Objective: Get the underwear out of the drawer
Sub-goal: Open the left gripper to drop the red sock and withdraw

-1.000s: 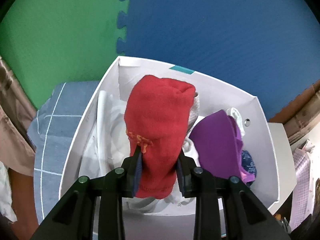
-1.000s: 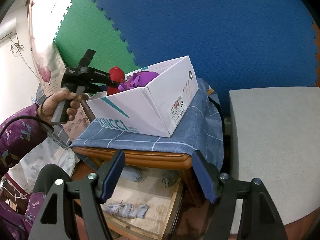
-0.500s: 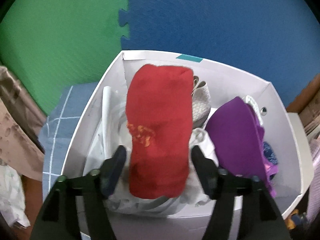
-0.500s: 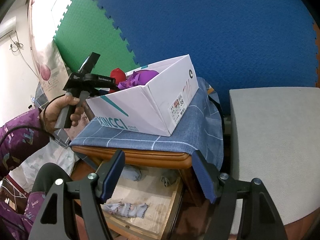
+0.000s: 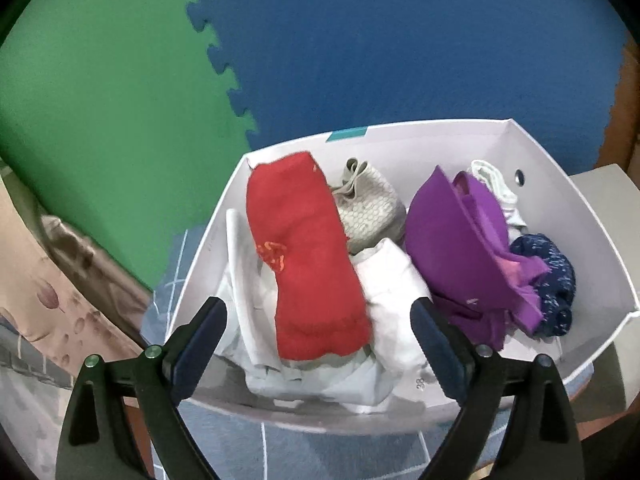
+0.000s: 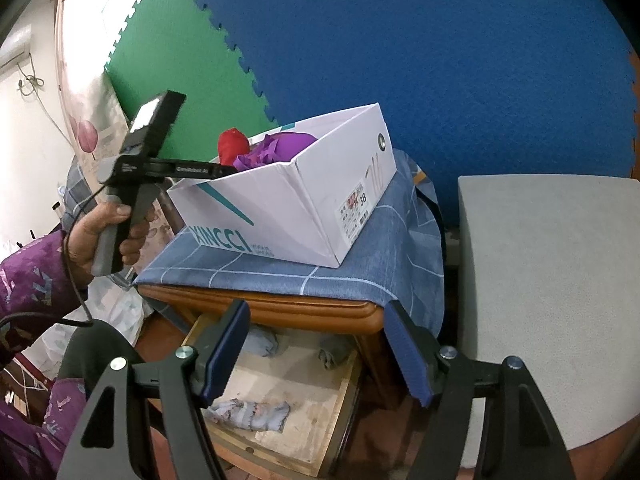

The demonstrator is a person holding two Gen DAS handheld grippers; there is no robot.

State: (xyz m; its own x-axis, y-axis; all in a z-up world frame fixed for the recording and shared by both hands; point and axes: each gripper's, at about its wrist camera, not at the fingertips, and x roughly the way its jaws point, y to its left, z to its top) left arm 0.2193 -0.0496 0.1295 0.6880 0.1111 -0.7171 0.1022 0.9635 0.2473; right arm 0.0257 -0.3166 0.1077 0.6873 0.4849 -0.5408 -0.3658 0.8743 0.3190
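A red folded underwear [image 5: 308, 256] lies in the white shoebox [image 5: 580, 216] on top of white garments, beside a purple bra [image 5: 456, 240]. My left gripper [image 5: 318, 308] is at the box's near edge. Its jaws are opening and stand wide on either side of the red piece without pressing on it. In the right wrist view a hand [image 6: 100, 232] holds that left gripper [image 6: 224, 169] at the box [image 6: 280, 208]. My right gripper [image 6: 316, 307] is open and holds nothing above the pulled-out wooden drawer [image 6: 320, 432], where a blue-grey garment [image 6: 252, 416] lies.
The box stands on a blue checked cloth [image 6: 360, 264] that covers a wooden nightstand. A grey padded surface [image 6: 540, 280] adjoins it at the right. Blue and green foam mats [image 5: 360, 40] line the wall behind. A flowered curtain [image 5: 48, 280] hangs at the left. Two rolled items [image 6: 264, 344] sit at the drawer's back.
The left gripper has let go of the red underwear, spread its jaws wide, drawn back and rolled. The red piece now rests in the box. The right gripper has not moved.
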